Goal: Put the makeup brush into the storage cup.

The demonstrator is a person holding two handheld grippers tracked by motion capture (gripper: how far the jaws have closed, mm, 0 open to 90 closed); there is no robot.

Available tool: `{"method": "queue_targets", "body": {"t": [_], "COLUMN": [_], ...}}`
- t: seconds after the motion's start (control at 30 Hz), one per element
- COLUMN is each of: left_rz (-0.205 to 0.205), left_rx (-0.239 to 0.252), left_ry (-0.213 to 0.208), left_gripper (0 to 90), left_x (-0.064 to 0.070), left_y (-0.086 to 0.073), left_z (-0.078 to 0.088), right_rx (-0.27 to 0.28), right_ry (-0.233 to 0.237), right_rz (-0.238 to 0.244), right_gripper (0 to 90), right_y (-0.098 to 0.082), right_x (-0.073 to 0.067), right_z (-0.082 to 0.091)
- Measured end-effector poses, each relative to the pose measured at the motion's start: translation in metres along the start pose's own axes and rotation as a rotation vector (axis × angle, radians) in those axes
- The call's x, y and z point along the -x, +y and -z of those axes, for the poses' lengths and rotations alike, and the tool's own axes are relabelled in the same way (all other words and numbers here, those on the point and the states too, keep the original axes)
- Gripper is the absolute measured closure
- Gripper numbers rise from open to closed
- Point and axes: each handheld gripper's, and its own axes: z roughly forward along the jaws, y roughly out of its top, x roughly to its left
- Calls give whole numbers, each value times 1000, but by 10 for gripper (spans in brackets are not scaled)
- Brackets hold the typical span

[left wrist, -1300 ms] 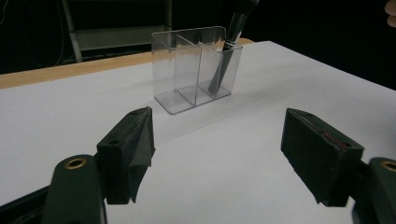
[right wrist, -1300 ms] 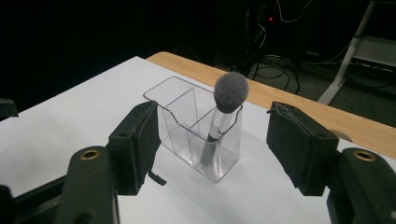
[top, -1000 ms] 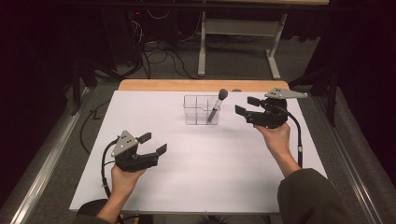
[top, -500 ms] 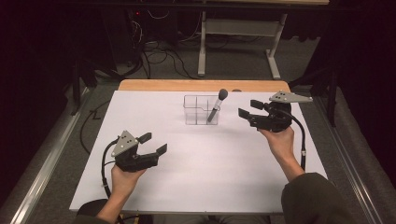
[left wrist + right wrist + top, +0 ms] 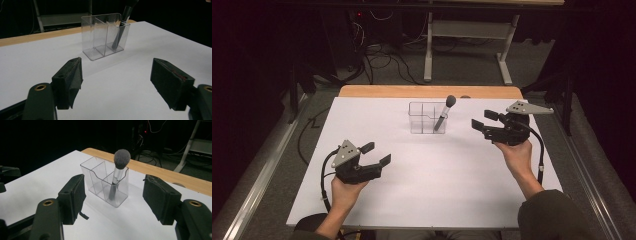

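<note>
Slightly rightward since the earlier frame, the right gripper [image 5: 479, 123] hangs with jaws spread and empty; it should approach level (left gripper [image 5: 377, 154] likewise spread) toward the brush [image 5: 443, 114] leaning in the clear organizer [image 5: 422, 118], upper centre.

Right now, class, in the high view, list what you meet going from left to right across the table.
Left gripper → clear organizer → brush → right gripper.
</note>
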Motion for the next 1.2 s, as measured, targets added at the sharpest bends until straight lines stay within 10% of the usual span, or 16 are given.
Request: {"method": "queue_targets", "body": {"t": [1.2], "left_rz": [-3], "left_rx": [-3], "left_ry": [-1], "left_gripper": [259], "left_x": [1], "left_y": [0], "left_z": [0], "right_rx": [35], "right_ry": [7], "right_rz": [-16], "right_gripper": [365], "right_y": [-17], "right_x": [2], "right_z": [29]}}
